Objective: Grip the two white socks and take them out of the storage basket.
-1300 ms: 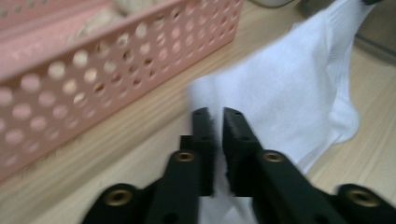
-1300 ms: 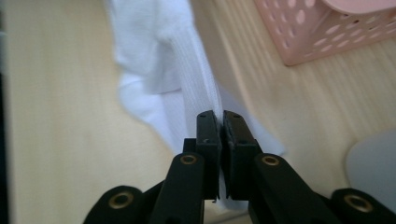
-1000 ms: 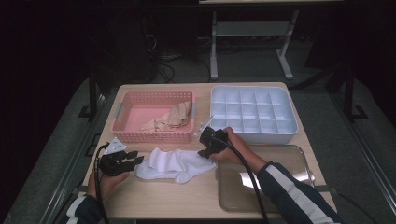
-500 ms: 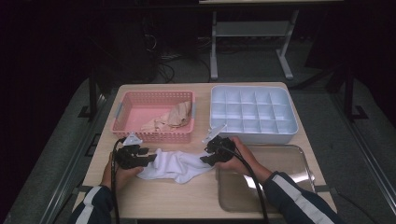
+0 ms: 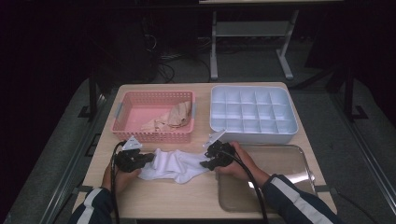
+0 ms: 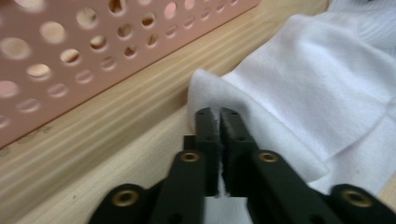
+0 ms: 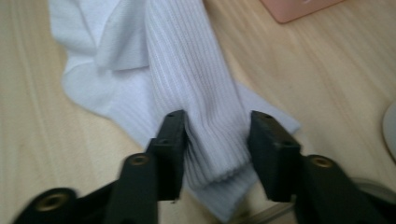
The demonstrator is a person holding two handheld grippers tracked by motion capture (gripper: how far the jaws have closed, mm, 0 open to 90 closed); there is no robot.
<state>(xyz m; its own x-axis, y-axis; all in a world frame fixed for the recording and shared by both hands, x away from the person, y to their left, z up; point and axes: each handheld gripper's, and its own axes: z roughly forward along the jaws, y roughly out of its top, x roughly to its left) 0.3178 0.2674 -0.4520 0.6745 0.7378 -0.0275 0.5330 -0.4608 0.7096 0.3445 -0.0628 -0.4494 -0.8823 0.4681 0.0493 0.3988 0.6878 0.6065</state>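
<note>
**White socks gripped at both ends on the counter**

White socks (image 5: 175, 164) lie in a rumpled heap on the wooden counter (image 5: 163, 200), just in front of the pink perforated basket (image 5: 154, 116) and between the two hand-held grippers. At the heap's left end, the left gripper (image 5: 142, 160) has its jaws pressed together on a thin fold of smooth white fabric; in the left gripper view that edge (image 6: 219, 122) is sandwiched between the black pads, right beside the basket's wall (image 6: 93, 51). At the right end, the right gripper (image 5: 208, 161) has just been closing its jaws, which remain partly spread around the ribbed cuff of a sock (image 7: 212, 140). In the right gripper view the left pad touches the ribbing, while the right pad stands a little clear of it. Beige cloth (image 5: 170, 119) sits inside the basket. A white compartment tray (image 5: 252, 112) stands beside the basket, and a clear plastic lid (image 5: 275, 177) lies under the person's right forearm.
</note>
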